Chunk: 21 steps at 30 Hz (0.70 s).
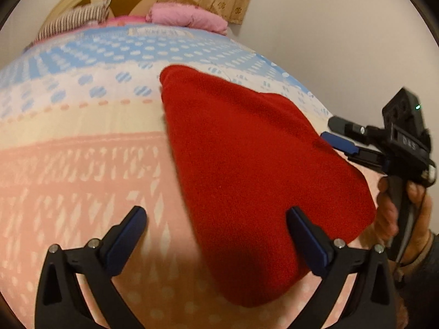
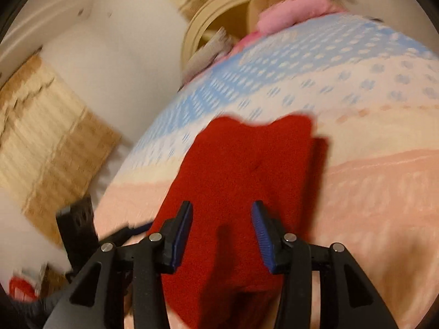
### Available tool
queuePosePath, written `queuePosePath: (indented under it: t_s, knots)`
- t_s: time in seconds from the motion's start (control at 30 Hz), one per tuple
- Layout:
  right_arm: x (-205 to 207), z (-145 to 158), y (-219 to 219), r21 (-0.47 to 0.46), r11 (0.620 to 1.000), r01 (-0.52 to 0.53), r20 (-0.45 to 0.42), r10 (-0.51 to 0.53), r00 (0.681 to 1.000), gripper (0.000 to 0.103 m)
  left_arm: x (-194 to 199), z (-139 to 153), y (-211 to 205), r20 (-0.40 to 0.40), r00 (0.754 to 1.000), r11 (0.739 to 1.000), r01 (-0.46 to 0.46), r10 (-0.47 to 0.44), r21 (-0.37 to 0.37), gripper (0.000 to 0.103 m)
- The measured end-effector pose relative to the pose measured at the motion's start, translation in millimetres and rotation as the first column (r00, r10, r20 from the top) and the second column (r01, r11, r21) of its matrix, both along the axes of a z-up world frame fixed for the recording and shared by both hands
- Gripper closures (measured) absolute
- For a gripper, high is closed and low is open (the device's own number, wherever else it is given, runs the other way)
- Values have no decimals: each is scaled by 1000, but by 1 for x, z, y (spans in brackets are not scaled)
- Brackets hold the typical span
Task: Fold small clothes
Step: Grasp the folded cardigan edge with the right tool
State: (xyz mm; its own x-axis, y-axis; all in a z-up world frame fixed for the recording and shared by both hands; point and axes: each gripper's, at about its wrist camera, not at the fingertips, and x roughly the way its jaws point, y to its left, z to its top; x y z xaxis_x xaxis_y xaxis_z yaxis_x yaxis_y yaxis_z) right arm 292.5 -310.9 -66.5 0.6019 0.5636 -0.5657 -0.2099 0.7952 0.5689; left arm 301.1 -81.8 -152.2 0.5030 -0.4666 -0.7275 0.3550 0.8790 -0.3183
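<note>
The left claw (image 1: 216,219) gapes wide over the bed (image 1: 82,164) with its pink-and-blue patterned cover, empty, one finger above the red garment (image 1: 247,164). The garment lies flat mid-bed. At its right edge, the right claw (image 2: 222,213) stands half open, gripping nothing. Beyond the garment: pink pillows (image 1: 189,16), pale walls (image 1: 343,27).

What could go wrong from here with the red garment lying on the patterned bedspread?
1. Both tools are open and neither grips the red garment: the left tool straddles its edge, so closing could pinch the bedspread too.
2. The right tool hangs over the cloth's middle; a grab there would bunch it, not fold it.
3. The garment lies near the bed's edge, so a tug might drag it off.
</note>
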Motion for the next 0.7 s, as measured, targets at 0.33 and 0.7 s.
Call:
queuePosePath:
  t_s: [0.33, 0.7]
  knots:
    - [51, -35, -34, 33, 979, 203, -165, -195, 967, 28, -9, -6, -6, 22, 1000, 1000, 2, -2, 1, 0]
    - [87, -51, -2, 52, 990, 131, -174, -121, 977, 62, -12, -5, -3, 27, 1000, 1000, 2, -2, -6, 0]
